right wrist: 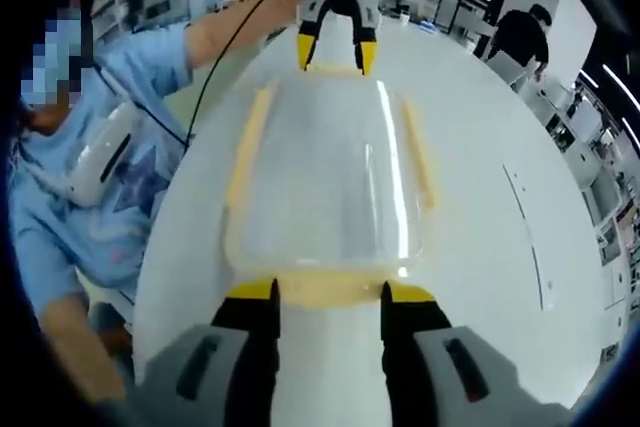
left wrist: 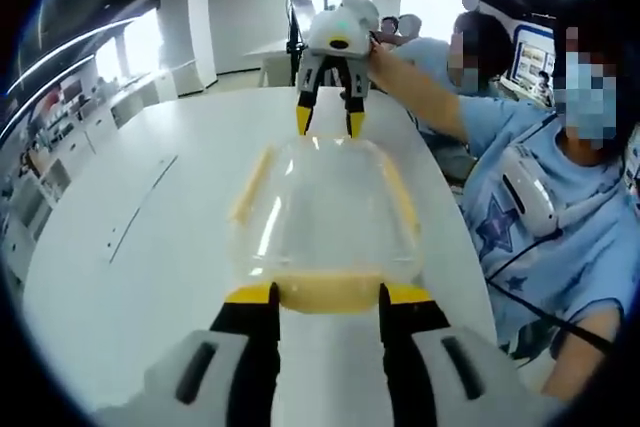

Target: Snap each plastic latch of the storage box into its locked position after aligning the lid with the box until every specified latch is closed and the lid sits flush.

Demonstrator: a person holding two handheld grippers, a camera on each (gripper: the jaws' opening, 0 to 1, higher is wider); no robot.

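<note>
On the white table [left wrist: 120, 247] sits the clear plastic storage box with yellow latches [left wrist: 325, 217], light, slippery; left gripper [left wrist: 327, 297] and right gripper [right wrist: 328, 297] straddle opposite end latches, jaws open.

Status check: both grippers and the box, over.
Left gripper open at near end latch. Right gripper open at opposite end. Storage box lid on. Nothing in the way.

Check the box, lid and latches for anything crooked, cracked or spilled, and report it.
Nothing stands out. The clear lid sits square on the storage box, with yellow latches lying evenly along its sides. The left gripper and right gripper bracket the end latches. No spill or crack visible.
</note>
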